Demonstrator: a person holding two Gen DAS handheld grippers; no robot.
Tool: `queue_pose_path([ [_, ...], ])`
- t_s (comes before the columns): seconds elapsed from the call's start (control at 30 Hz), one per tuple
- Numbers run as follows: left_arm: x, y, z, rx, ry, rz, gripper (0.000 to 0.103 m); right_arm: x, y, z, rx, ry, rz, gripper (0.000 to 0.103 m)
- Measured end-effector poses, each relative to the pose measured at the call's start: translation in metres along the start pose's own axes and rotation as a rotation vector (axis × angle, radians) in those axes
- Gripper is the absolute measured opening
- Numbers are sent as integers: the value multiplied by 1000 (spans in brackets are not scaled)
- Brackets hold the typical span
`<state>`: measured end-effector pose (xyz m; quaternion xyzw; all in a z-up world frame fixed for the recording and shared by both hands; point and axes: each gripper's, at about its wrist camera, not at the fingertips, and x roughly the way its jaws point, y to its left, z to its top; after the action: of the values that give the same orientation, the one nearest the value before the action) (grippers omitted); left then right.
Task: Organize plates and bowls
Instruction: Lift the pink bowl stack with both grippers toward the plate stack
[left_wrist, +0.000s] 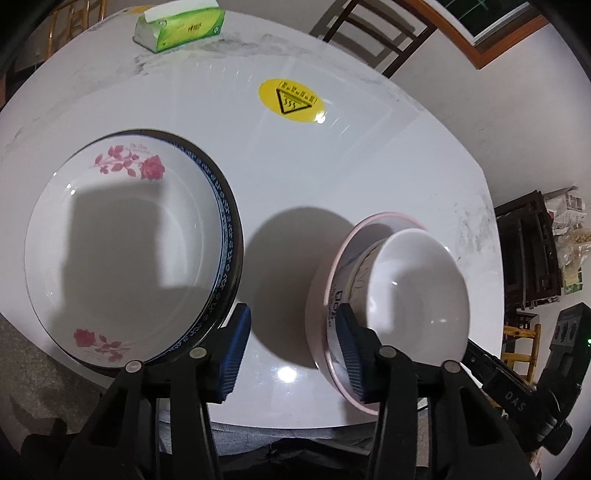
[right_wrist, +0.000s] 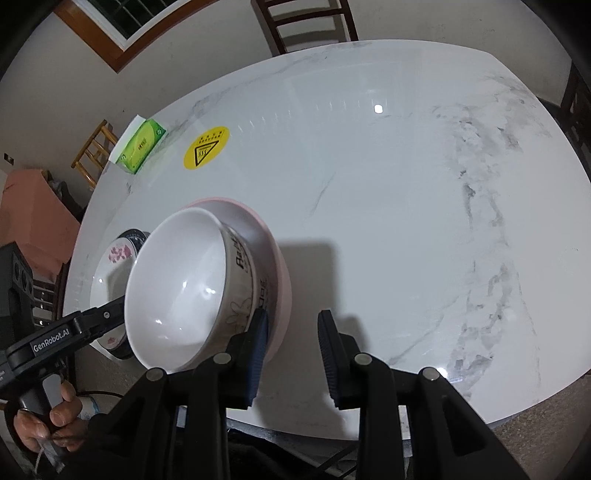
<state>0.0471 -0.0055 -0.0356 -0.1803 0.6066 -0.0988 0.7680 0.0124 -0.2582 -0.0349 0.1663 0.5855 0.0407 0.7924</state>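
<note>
- Hovering with left gripper and right gripper both part open, holding nothing.
- Bowls sit stacked just right of the plates; my pads touch their sides, so a crooked squeeze could tip them.

"GenRobot.AI" on left tongs

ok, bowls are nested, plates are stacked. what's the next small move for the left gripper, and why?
Probably close the left gripper on the near rim of the bowl stack. The pink bowl has its wall between the fingers, close to one pad and clear of the other, so nothing is gripped yet. The right gripper is open over bare table beside the stack.
</note>
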Motion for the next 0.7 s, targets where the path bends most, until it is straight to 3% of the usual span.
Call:
queue_pose_path([
  [0.33,15,-4,-1,9,31,18,30,13,8,4,-19,10,-47,28],
  [0.7,18,-8,1,37,23,29,30,24,13,12,-10,16,-82,28],
])
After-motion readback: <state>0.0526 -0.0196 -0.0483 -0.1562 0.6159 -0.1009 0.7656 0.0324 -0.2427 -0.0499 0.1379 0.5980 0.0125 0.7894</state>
